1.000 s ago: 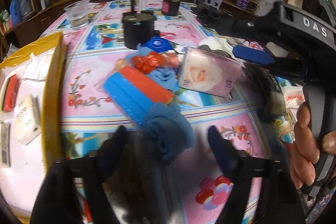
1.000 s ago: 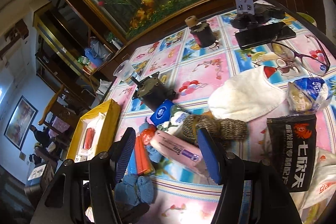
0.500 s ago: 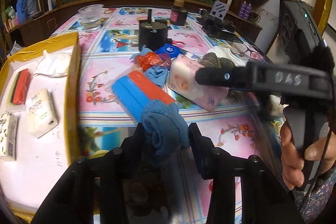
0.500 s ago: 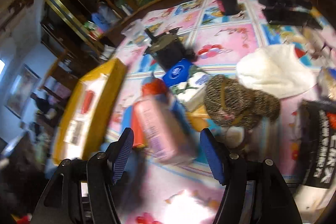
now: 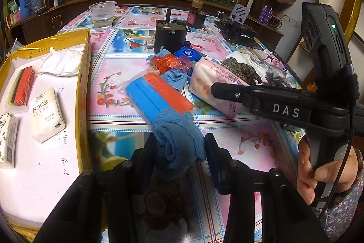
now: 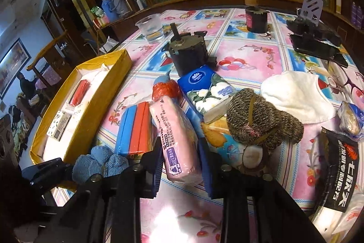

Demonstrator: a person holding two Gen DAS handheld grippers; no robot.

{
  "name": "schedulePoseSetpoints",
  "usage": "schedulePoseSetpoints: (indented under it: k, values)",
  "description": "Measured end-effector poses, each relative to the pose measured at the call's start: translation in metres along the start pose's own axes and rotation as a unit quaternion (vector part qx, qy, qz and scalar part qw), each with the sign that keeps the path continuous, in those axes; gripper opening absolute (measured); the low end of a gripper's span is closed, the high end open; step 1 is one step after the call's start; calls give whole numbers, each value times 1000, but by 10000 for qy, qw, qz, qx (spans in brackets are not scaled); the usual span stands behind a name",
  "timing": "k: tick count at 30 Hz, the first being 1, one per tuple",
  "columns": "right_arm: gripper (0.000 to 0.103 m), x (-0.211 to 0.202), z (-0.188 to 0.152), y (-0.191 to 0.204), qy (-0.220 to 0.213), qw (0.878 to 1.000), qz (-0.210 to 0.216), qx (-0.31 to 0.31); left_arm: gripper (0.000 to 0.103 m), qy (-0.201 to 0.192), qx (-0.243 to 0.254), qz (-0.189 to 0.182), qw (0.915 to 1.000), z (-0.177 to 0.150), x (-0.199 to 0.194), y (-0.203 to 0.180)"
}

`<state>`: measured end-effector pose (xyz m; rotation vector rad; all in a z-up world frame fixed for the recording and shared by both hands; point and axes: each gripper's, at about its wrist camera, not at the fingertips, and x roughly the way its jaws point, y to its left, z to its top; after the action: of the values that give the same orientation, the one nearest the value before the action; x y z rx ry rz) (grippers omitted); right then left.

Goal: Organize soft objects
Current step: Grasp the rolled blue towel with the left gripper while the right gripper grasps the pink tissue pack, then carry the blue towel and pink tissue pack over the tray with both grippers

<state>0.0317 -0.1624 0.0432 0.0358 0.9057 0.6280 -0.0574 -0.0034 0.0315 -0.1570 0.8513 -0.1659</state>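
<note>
Just left of the left tool (image 5: 180, 147), clenched on the rolled blue cloth (image 5: 176, 142), lies the yellow tray (image 5: 83, 74), while the right tool (image 6: 180, 155) grips the pink tissue pack (image 6: 175, 136) farther off.

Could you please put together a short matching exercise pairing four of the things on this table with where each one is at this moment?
Things:
1. rolled blue towel
2. pink tissue pack
3. white Face tissue pack
4. clear plastic cup

Places:
A. lying inside the yellow box
B. between the fingers of the left gripper
C. standing at the far side of the table
D. between the fingers of the right gripper

Pairs: 1-B, 2-D, 3-A, 4-C
</note>
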Motion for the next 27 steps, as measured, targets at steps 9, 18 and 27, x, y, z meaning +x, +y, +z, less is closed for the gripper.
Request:
schedulePoseSetpoints:
  k: [9,18,27]
  values:
    - [31,-37,8,-2,-941,9933,653,169,41,-403,40,135,9991,8,-21,4]
    - [31,-33,19,20,-1110,9845,1283,450,41,-790,-244,401,9958,21,-42,34]
    - [31,8,24,93,-738,9796,1835,368,41,-935,-692,856,9895,20,-65,87]
